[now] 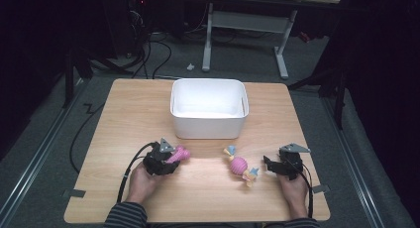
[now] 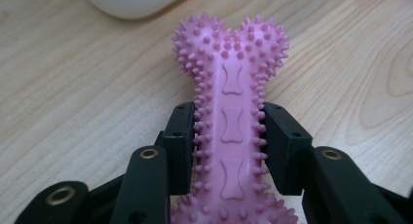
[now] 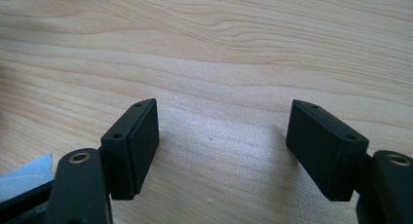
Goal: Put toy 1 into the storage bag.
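Observation:
A pink spiky bone toy (image 2: 233, 112) lies on the wooden table (image 1: 124, 119), and my left gripper (image 2: 229, 136) is shut on its shaft, one jaw at each side. In the high view that gripper (image 1: 171, 156) sits at the table's front left with the bone toy (image 1: 181, 153) sticking out toward the tub. My right gripper (image 3: 221, 143) stands open just above bare wood with nothing between its jaws. In the high view the right gripper (image 1: 267, 164) is at the front right, just right of a pink ball toy (image 1: 239, 165) with yellow and blue ends.
A white plastic tub (image 1: 209, 109) stands in the middle of the table, behind both toys; its corner (image 2: 131, 2) shows at the top of the left gripper view. A desk frame (image 1: 247, 25) and cables lie on the floor beyond the table.

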Demonstrator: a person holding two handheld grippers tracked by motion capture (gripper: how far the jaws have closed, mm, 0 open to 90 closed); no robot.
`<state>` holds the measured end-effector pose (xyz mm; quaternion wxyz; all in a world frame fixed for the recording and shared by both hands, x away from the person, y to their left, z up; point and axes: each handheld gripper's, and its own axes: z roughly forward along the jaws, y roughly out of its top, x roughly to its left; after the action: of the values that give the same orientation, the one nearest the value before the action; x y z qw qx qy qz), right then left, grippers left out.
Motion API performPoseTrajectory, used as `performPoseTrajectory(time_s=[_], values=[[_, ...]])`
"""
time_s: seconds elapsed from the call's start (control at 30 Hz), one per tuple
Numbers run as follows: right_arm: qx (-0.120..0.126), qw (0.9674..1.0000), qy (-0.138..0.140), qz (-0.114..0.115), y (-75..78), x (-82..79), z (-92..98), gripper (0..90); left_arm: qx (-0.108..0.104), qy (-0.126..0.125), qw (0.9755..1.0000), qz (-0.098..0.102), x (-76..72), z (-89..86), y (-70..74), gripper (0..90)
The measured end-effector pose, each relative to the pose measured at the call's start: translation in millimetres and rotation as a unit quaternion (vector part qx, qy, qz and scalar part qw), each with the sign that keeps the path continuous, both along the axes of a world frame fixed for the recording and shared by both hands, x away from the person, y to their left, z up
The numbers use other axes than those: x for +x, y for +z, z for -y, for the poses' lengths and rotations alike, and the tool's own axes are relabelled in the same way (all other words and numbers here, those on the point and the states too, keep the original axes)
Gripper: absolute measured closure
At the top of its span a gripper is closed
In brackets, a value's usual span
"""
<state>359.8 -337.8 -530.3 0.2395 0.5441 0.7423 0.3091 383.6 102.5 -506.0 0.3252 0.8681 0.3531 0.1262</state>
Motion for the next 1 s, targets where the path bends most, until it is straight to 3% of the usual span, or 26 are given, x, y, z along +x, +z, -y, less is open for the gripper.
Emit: performPoseTrajectory(time_s=[0.13, 0.27, 0.33, 0.87, 1.0], values=[[0.0, 1.0, 0.0, 0.0, 0.0, 0.0, 0.0, 28.2, -0.01, 0.0, 0.9999, 0.004, -2.0, -5.3, 4.1, 59.2], [0.0, 1.0, 0.001, 0.0, 0.0, 0.0, 0.0, 27.9, -0.02, 0.004, 0.9998, -0.006, -3.4, -6.6, 8.0, 59.2], [0.0, 1.0, 0.002, -0.001, 0.0, -0.1, -0.2, 28.0, -0.04, 0.008, 0.9992, -0.007, -5.2, -9.3, 19.4, 59.1], [0.001, 1.0, 0.002, -0.001, 0.0, -0.1, -0.2, 27.9, -0.077, -0.006, 0.9969, 0.014, 0.2, -13.5, 83.3, 59.4], [0.0, 1.0, 0.002, -0.001, 0.0, -0.2, -0.2, 28.0, -0.074, -0.012, 0.997, 0.017, 6.5, -9.3, 100.0, 59.4]])
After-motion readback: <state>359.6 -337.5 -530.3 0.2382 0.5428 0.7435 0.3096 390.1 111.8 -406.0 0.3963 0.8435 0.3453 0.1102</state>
